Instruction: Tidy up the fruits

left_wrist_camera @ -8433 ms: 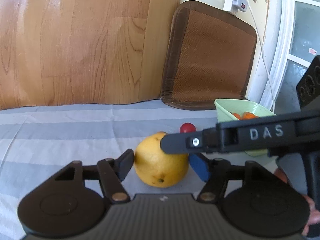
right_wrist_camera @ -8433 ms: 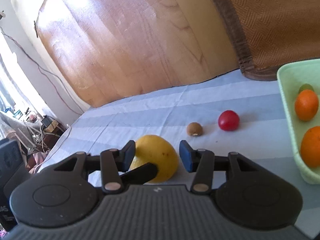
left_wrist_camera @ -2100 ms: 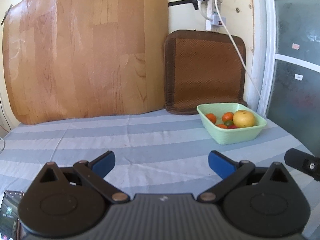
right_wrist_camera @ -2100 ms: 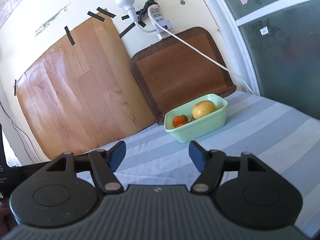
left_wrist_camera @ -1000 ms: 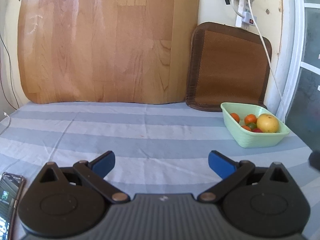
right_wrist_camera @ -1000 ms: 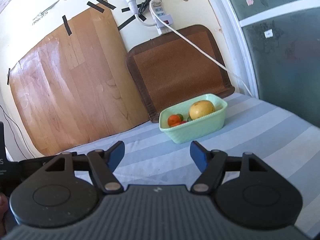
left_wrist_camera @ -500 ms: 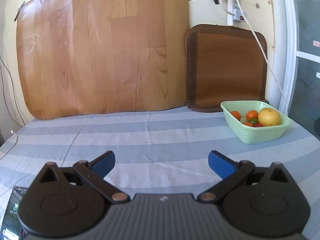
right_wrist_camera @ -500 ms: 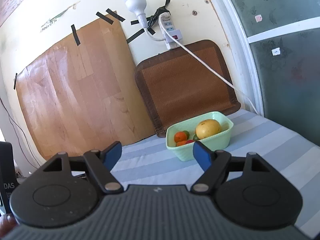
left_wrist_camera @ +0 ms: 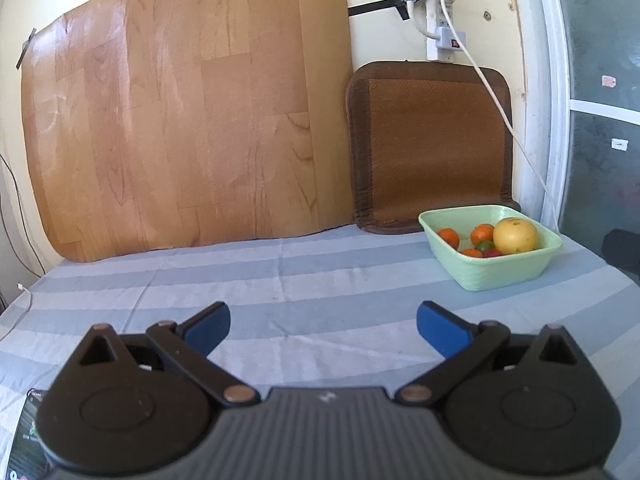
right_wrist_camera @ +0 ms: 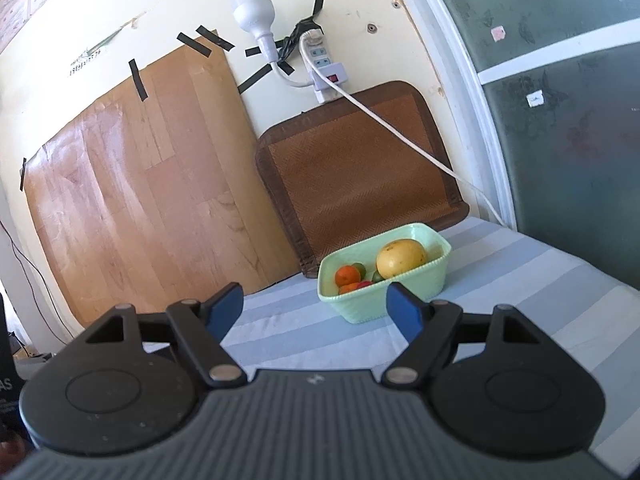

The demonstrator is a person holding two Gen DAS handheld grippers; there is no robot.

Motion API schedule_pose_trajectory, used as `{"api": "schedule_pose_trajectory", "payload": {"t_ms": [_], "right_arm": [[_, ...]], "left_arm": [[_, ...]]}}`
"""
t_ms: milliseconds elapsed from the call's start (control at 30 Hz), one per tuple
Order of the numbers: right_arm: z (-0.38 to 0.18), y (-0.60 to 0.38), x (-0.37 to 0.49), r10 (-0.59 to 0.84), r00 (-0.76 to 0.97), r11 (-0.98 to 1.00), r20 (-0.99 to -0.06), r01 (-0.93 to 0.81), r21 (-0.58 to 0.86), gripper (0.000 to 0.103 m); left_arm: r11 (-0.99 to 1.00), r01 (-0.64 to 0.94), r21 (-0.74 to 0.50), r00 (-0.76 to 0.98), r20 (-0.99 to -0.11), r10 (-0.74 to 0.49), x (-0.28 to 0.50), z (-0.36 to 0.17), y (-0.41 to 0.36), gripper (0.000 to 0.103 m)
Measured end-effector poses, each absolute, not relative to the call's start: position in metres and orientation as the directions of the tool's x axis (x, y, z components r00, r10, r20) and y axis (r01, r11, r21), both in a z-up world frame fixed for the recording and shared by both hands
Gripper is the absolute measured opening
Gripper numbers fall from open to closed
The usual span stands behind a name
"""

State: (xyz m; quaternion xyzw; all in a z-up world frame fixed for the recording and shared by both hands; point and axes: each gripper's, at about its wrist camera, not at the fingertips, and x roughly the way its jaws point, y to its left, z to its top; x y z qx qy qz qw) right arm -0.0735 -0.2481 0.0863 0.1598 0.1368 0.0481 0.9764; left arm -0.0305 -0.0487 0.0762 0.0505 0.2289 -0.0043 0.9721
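This looks like a lived-in home room rather than a lab or shop. The bench is covered with a blue-and-grey striped cloth (left_wrist_camera: 320, 280), and on its far right stands a mint-green bowl (left_wrist_camera: 504, 272) of oranges and a large yellow fruit (left_wrist_camera: 515, 235). On the cream far wall a wood-grain sheet (left_wrist_camera: 180, 128) is stuck up with black tape, a brown woven mat (left_wrist_camera: 432, 148) leans beside it, and a taped-up power strip (right_wrist_camera: 324, 68) carries a bare white bulb (right_wrist_camera: 254, 12), with a white-framed patterned glass door (right_wrist_camera: 568, 120) at the right.
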Motion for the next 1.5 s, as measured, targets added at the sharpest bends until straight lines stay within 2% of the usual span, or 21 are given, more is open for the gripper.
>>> {"api": "schedule_pose_trajectory", "payload": {"t_ms": [667, 1500], "right_arm": [[0.085, -0.250, -0.077, 0.142, 0.957, 0.945, -0.253, -0.055, 0.322, 0.081], [0.079, -0.230, -0.072, 0.186, 0.938, 0.947, -0.291, -0.093, 0.306, 0.081]], "left_arm": [[0.992, 0.043, 0.119, 0.873, -0.488, 0.020, -0.031, 0.076, -0.063, 0.103], [1.000, -0.009, 0.027, 0.839, -0.544, 0.022, -0.025, 0.069, -0.025, 0.103]]}}
